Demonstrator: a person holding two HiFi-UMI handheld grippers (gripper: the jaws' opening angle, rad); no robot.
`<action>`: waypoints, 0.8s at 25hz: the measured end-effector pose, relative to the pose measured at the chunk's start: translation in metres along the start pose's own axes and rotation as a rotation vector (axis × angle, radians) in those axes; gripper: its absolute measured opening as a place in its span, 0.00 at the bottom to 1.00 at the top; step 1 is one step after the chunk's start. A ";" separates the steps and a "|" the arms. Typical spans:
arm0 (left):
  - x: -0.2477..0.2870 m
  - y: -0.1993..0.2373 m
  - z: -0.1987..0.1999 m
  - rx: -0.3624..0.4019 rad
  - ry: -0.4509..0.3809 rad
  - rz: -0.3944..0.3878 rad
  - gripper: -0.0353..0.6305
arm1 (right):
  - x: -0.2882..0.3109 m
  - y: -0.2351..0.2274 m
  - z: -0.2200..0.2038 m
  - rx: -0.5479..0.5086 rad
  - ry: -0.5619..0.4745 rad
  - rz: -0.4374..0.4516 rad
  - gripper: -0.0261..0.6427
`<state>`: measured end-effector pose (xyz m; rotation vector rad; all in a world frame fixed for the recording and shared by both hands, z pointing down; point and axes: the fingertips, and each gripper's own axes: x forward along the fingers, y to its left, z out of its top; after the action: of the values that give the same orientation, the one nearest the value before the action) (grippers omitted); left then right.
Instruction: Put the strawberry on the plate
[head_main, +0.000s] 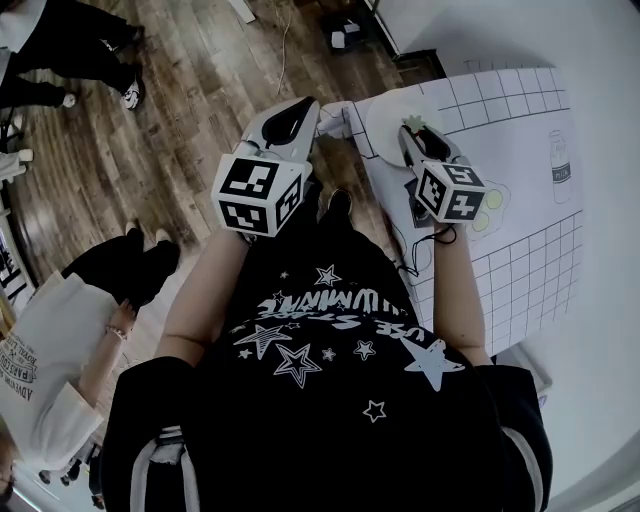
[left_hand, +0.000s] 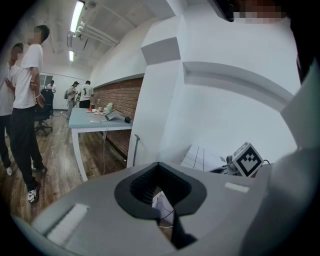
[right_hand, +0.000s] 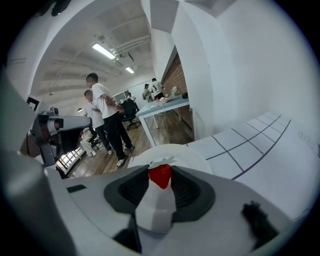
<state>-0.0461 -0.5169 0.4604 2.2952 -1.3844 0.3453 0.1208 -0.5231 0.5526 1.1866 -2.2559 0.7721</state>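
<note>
Right tongs (right_hand: 161, 187) grip the strawberry (right_hand: 160, 175) between their pads, over the near rim of the white plate (right_hand: 192, 156) at 1 o'clock on the gridded surface (head_main: 520, 120). Left tongs (left_hand: 161, 202), at 11 o'clock, are drawn narrow and hold nothing.

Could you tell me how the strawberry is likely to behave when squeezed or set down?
Likely light: the right gripper holds the small strawberry by its pads alone. Probably soft if real fruit, so a hard squeeze may bruise it. Its tapered body may tip over and roll a little on the smooth plate.
</note>
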 end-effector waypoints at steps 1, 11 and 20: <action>0.001 0.001 -0.001 -0.001 0.004 -0.003 0.07 | 0.001 0.000 -0.001 0.002 0.004 -0.004 0.25; -0.002 0.003 -0.004 -0.010 0.008 0.007 0.07 | 0.007 0.004 -0.007 -0.074 0.074 -0.010 0.25; -0.020 -0.006 -0.006 -0.011 -0.024 0.058 0.07 | -0.012 -0.002 -0.013 -0.071 0.077 -0.008 0.28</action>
<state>-0.0499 -0.4961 0.4560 2.2607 -1.4626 0.3284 0.1306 -0.5086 0.5555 1.1133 -2.1959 0.7169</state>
